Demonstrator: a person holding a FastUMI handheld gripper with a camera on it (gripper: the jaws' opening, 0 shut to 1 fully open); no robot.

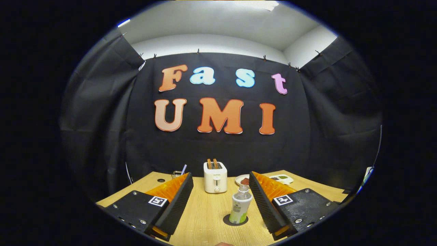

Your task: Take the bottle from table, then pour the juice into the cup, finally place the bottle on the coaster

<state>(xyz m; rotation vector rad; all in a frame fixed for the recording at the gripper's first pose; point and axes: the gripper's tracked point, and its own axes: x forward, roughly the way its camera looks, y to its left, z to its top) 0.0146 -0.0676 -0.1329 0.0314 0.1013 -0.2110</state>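
With the claw (218, 201) wide open and empty, the bottle (240, 208) stands on the coaster (235, 220) between its fingers; any sideways drift risks toppling the bottle across the surface (205, 218).

coaster (235, 220) mostly hidden under bottle (240, 208), cup (176, 174) partly behind tool (221, 205) finger

We see our gripper (221, 198) w/ two black fingers (177, 205), ribbed inner pads, orange ridged backs, black base plates w/ silver screws, and a white-bordered black square marker on each side, fingers set wide apart.
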